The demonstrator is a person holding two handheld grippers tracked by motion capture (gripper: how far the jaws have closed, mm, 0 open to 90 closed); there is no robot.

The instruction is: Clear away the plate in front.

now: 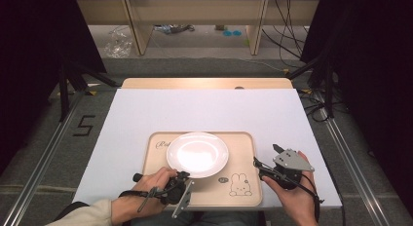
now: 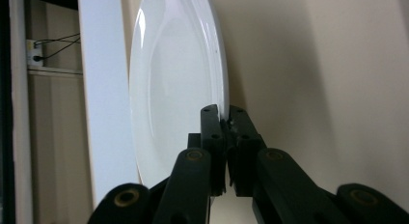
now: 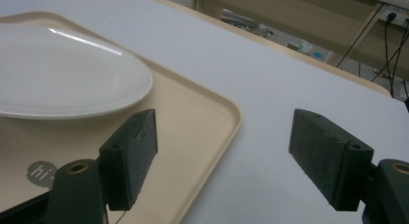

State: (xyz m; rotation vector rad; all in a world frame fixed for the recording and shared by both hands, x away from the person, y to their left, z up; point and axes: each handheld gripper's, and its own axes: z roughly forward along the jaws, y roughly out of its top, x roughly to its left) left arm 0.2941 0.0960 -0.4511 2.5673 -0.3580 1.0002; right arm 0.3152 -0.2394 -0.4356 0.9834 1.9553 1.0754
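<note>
The white plate (image 1: pixel 197 154) lies on the beige tray (image 1: pixel 246 160), which sits on the near half of the white tabletop (image 1: pixel 204 109). The left tool (image 1: pixel 181 179) has already got its grip: its jaws are closed on the plate's near rim, one above the lip and one below. So the grasp appears done, while lifting the plate off the tray and setting it wherever it belongs looks yet to come. The plate seems flat on the tray, though a slight lift at the gripped edge cannot be ruled out. The right tool (image 1: pixel 265 160) hovers just off the tray's right edge, jaws wide apart and holding nothing.

The left gripper view gives what the high view cannot: the pinch itself, with the rim of the plate (image 2: pixel 173 79) nipped between the two black tips of the left tool (image 2: pixel 224 119). The right gripper view shows the gap in the right tool (image 3: pixel 224 154), the tray's rounded corner (image 3: pixel 226 115) and the plate's shallow profile (image 3: pixel 67 77). The high view alone lays out the whole arrangement, including the rabbit drawing (image 1: pixel 239 183) on the tray's near right corner.
</note>
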